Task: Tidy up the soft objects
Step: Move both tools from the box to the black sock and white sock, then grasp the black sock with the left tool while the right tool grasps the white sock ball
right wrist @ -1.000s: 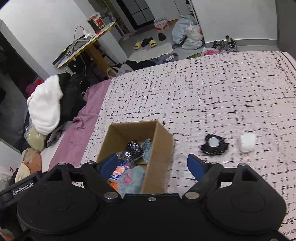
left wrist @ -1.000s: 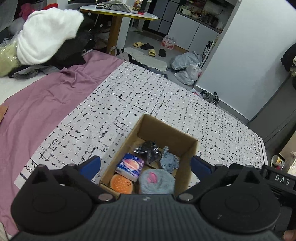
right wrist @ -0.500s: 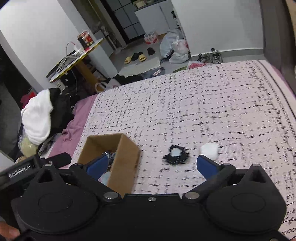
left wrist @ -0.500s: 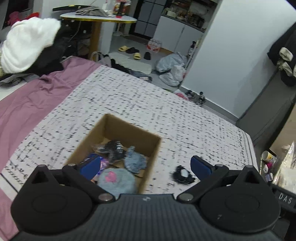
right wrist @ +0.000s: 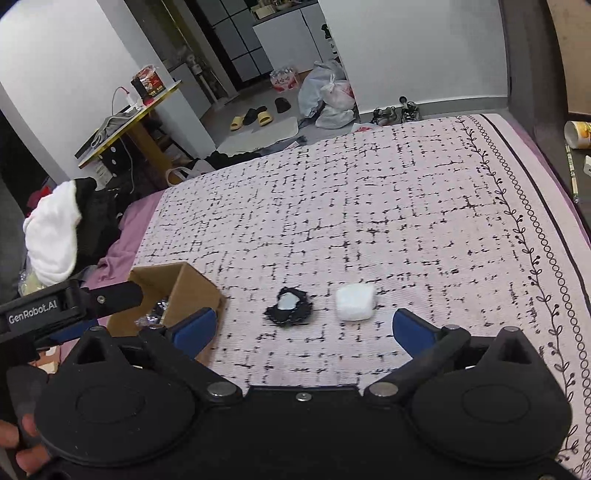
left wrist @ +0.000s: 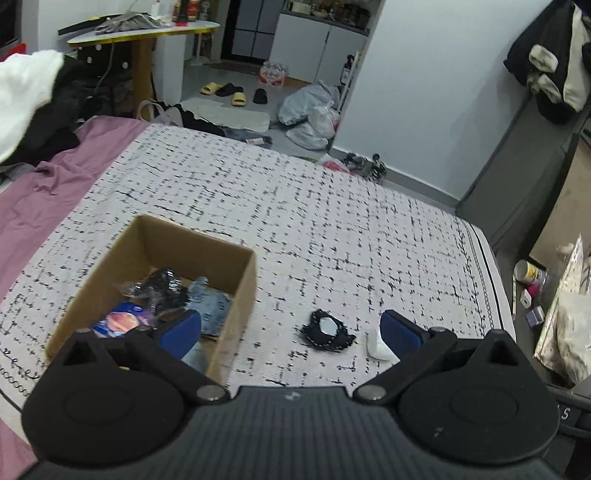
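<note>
A cardboard box (left wrist: pixel 243 291) stands on the patterned bed cover and holds several soft items, among them a blue-grey cloth (left wrist: pixel 212 306) and a dark crinkled packet (left wrist: pixel 159 286). It also shows in the right wrist view (right wrist: pixel 192 291). To its right lie a black frilly piece with a pale centre (left wrist: pixel 327 330) (right wrist: pixel 289 308) and a white soft block (left wrist: pixel 377 345) (right wrist: pixel 354 302). My left gripper (left wrist: pixel 291 330) is open and empty, above the box's right wall. My right gripper (right wrist: pixel 303 330) is open and empty, just short of the two loose items.
A purple sheet (left wrist: pixel 44 184) covers the bed's left side, with a pile of white and black clothes (right wrist: pixel 62 232) beyond it. The bed's right edge (right wrist: pixel 546 206) drops to a floor with clutter. A yellow-edged table (left wrist: pixel 147 29) stands at the back.
Both grippers have swung to the right, away from over the box. The black frilly piece and the white block now sit between the fingers of each view. Both stay open.
</note>
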The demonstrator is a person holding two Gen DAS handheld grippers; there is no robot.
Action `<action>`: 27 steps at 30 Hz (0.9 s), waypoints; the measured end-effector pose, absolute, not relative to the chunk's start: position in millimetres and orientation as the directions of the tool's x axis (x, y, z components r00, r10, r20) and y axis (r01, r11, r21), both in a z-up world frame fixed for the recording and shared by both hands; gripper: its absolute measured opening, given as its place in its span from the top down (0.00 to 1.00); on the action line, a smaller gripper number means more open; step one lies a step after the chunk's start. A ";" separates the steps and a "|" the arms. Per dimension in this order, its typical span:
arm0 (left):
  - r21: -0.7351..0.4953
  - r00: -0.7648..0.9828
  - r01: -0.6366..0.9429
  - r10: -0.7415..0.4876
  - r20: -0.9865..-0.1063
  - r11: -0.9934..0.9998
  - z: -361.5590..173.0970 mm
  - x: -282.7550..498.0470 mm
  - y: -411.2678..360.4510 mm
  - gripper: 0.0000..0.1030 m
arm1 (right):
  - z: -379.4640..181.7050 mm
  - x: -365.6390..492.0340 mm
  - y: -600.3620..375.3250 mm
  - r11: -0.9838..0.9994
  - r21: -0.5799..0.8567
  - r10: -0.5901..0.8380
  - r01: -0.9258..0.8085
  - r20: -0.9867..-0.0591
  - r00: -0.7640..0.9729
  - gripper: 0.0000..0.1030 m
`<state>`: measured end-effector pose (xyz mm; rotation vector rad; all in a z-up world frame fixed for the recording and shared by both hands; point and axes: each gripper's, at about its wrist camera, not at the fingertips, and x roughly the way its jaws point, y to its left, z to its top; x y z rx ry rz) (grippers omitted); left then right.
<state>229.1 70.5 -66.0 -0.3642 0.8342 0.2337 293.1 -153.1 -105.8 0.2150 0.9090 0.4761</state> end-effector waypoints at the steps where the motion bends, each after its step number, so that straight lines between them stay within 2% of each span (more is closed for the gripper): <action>1: -0.223 0.650 -0.338 0.056 -0.758 0.914 -68.3 232.0 68.2 0.01 | -108.4 294.6 -155.3 0.874 0.376 0.485 -0.307 -0.704 0.519 0.00; 4: -0.232 0.644 -0.330 0.039 -0.764 0.915 -77.9 241.4 62.2 0.01 | -117.7 299.6 -160.6 0.874 0.372 0.485 -0.312 -0.711 0.510 0.02; 9: -0.233 0.628 -0.308 0.013 -0.778 0.923 -95.6 260.3 53.9 0.03 | -138.1 311.9 -168.5 0.871 0.396 0.491 -0.292 -0.731 0.475 0.14; 13: -0.236 0.609 -0.297 -0.007 -0.793 0.925 -111.0 275.9 49.9 0.04 | -151.4 320.2 -172.7 0.873 0.402 0.488 -0.277 -0.739 0.465 0.16; 27: -0.271 0.502 -0.305 -0.088 -0.860 0.913 -177.1 328.0 48.6 0.17 | -191.7 349.2 -157.3 0.865 0.412 0.499 -0.286 -0.763 0.410 0.33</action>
